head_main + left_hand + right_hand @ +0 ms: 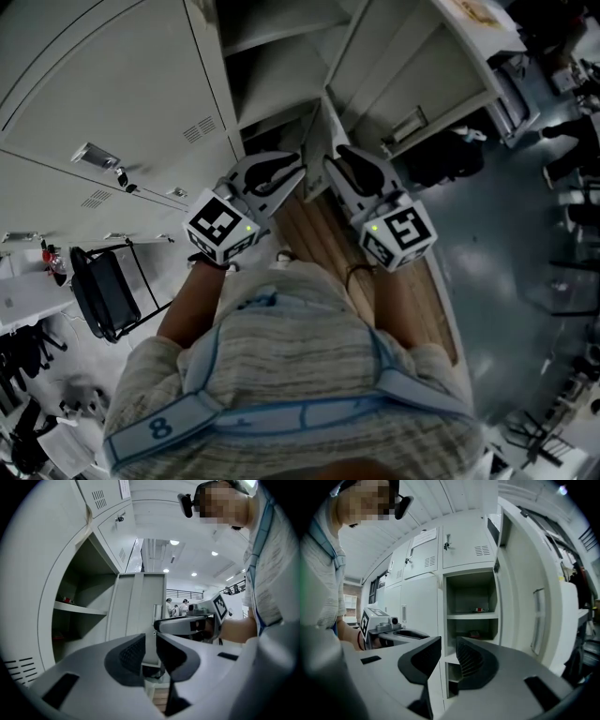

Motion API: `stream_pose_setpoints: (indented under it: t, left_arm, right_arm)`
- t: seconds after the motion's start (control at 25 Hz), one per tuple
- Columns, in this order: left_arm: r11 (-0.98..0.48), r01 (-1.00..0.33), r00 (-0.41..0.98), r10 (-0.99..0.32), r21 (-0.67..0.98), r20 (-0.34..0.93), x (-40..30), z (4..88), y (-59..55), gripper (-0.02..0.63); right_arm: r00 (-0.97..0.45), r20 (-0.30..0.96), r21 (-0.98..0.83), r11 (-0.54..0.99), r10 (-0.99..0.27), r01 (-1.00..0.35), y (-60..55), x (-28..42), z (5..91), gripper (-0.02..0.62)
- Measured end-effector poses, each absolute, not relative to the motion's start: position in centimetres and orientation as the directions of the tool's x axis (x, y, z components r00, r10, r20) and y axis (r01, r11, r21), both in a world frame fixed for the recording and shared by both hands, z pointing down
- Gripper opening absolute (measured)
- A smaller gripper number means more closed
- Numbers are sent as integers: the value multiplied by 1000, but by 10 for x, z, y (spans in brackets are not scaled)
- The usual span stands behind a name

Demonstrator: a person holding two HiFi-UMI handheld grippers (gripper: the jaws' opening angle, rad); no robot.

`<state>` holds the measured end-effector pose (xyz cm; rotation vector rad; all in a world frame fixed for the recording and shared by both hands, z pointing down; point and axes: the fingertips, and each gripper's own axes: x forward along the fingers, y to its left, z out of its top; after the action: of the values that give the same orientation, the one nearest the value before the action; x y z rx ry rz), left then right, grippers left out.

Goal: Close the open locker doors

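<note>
A tall grey locker (pixel 277 66) stands open, its shelves bare apart from a few small items (pixel 479 610). Its door (pixel 412 75) is swung wide to the right, with the handle (pixel 537 620) on the inner side in the right gripper view. In the left gripper view the same door (pixel 136 613) stands straight ahead. My left gripper (pixel 292 169) and right gripper (pixel 336 159) are held side by side, level, just in front of the locker's lower part. Both are open, with a narrow gap between the pads and nothing in it. Neither touches the door.
Closed locker doors (pixel 112 84) with vents and latches fill the left. A black folding chair (pixel 103 291) stands at the lower left. Wooden planks (pixel 328 239) run under my arms. Dark furniture and clutter (pixel 562 141) line the right. Several people (pixel 176 606) stand far off.
</note>
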<state>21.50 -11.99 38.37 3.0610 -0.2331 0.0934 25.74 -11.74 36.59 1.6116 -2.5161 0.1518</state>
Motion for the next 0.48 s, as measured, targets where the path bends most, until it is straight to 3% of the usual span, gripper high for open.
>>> stream_pose_setpoints:
  t: [0.48]
  left_arm:
    - [-996,-72,994,-68,47,88,281,385,-94,63]
  right_arm:
    - [-378,190,-8,384,-906,-924,-73,342,362,78]
